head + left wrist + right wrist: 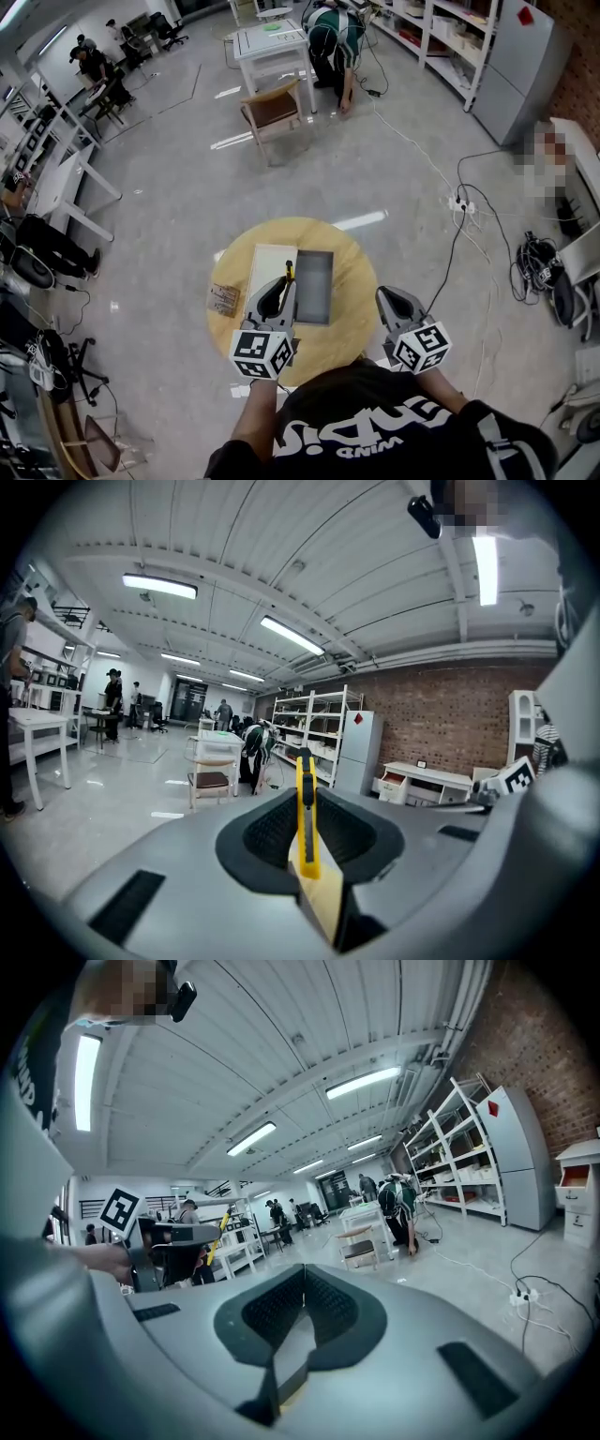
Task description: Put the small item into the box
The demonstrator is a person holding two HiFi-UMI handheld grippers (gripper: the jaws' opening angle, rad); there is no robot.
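While the yellow knife (306,822) was pinched in the left gripper's (284,284) fingers, a low release inside the box (329,281) was advised, the right gripper's (303,1290) fingers pressed together.

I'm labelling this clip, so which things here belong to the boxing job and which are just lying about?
In the job: yellow utility knife, clamped in the left gripper; open box on the round table.
Lying about: brown patterned pad beside the box; right gripper, shut and empty; chair and power strip on the floor.
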